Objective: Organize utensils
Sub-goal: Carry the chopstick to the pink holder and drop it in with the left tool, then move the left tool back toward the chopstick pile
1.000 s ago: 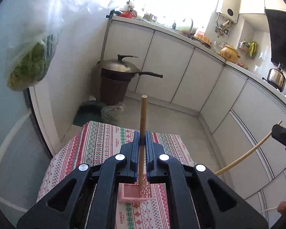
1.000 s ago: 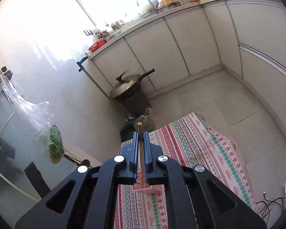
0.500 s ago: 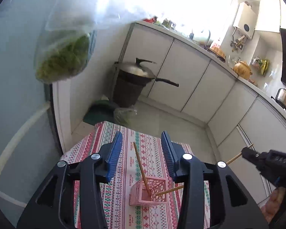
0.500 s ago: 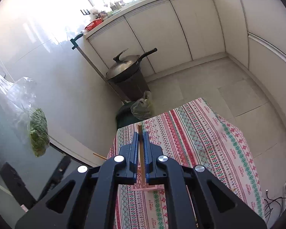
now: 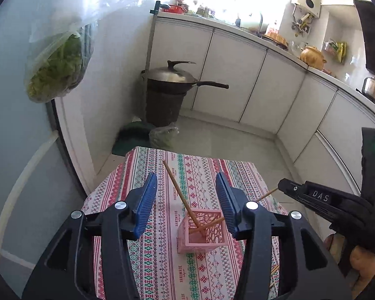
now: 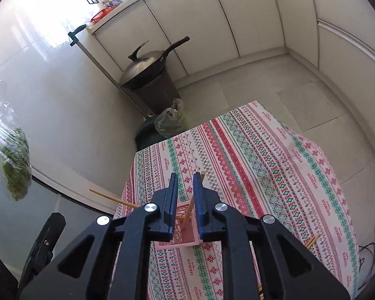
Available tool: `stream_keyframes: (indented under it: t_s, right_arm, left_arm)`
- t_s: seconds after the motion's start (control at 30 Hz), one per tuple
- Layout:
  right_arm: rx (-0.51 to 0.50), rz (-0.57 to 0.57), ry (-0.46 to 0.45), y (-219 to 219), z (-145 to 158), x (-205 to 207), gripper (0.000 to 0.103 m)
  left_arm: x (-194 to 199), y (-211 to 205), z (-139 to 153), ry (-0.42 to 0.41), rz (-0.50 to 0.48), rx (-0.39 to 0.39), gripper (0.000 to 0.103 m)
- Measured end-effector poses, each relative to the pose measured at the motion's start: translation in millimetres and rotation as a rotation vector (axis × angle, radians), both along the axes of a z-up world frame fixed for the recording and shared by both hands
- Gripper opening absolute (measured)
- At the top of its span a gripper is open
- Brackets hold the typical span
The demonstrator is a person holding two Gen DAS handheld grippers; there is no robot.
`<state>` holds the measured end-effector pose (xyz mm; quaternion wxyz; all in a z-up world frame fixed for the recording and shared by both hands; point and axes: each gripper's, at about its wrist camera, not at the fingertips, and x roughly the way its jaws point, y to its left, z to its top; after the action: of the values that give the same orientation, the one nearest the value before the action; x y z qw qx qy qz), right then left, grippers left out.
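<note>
A pink lattice holder [image 5: 202, 232] stands on the patterned tablecloth [image 5: 162, 255]. Two wooden chopsticks lean in it: one [image 5: 180, 195] tilts up to the left, the other [image 5: 247, 206] slants right toward my right gripper [image 5: 281, 183]. My left gripper [image 5: 186, 200] is open wide above the holder and holds nothing. In the right wrist view my right gripper [image 6: 186, 195] is part open just above the holder [image 6: 185, 225]; a chopstick [image 6: 191, 206] stands loose between its fingers, and the other one [image 6: 112, 198] sticks out to the left.
More chopsticks [image 6: 311, 241] lie near the cloth's right edge, and some [image 6: 258, 287] near its front. A lidded wok on a dark bin [image 5: 172, 85], a bag of greens [image 5: 57, 70], white cabinets [image 5: 237, 75] and floor bags [image 5: 162, 135] surround the small table.
My left gripper opened and let its chopstick drop into the holder. My right gripper came down over the holder and its jaws parted, freeing its chopstick there.
</note>
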<state>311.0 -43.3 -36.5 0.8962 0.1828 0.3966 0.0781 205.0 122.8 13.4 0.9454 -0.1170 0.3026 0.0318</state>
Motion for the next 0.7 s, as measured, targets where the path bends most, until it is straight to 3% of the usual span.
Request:
stream_keyframes:
  t_s: [0.1,0.3,0.4,0.53,0.7]
  right_arm:
    - [-0.053,-0.014,-0.049,-4,6,-17,0.027]
    - [-0.186,-0.05,-0.137,-13,12,-56,0.039]
    - [-0.226,-0.071,-0.163,-19,12,-73,0.05]
    - [-0.263,-0.088,-0.169,-28,6,-94,0.058]
    - [-0.281,-0.125,-0.168,-43,-4,-114,0.066]
  left_arm:
    - [-4,-7,0,-0.004,0.007,0.015,0.061]
    - [-12,-24,-5,0.017,-0.01,0.023,0.067]
    - [-22,-31,-11,0.019,-0.009,0.017,0.071]
    - [-31,-40,-15,0.035,-0.008,0.011,0.072]
    - [-42,-54,-22,0.043,-0.023,0.011,0.082]
